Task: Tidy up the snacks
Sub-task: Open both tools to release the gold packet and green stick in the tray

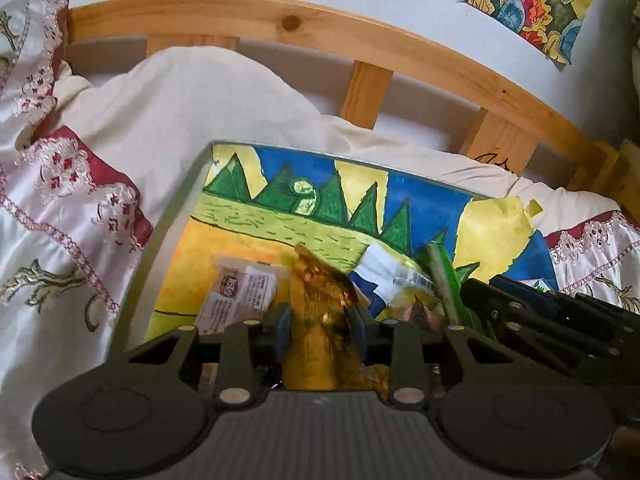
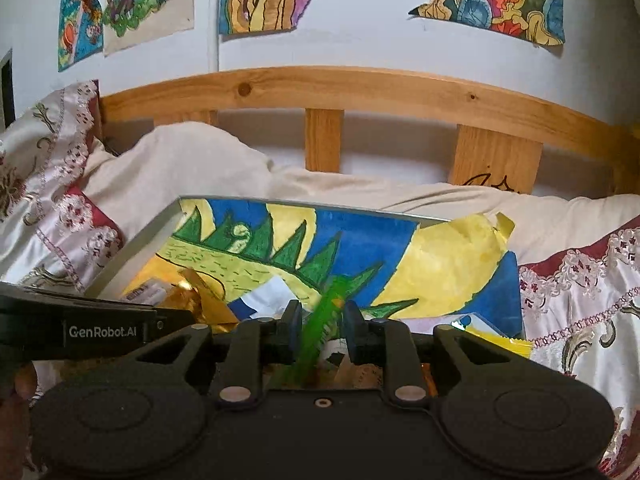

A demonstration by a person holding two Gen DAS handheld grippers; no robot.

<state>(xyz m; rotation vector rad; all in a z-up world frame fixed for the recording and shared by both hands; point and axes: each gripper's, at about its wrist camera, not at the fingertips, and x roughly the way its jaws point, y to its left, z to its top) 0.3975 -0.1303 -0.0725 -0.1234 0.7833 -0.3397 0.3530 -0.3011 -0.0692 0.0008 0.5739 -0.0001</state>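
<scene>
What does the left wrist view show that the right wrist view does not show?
Only the left wrist view shows the left gripper closed on a gold wrapper, and the label side of a white packet.

Only the right wrist view shows the right gripper closed on a green wrapper, a yellow packet near the painted board's right corner, and more wall drawings.

Both show the painted board, the wooden headboard and the bedding.

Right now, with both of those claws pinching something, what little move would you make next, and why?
Probably lift the left gripper a little. Its fingers are shut on the gold wrapper, which lies against other packets on the painted tray. The right gripper holds a green packet close beside, so rising clears the pile.
</scene>
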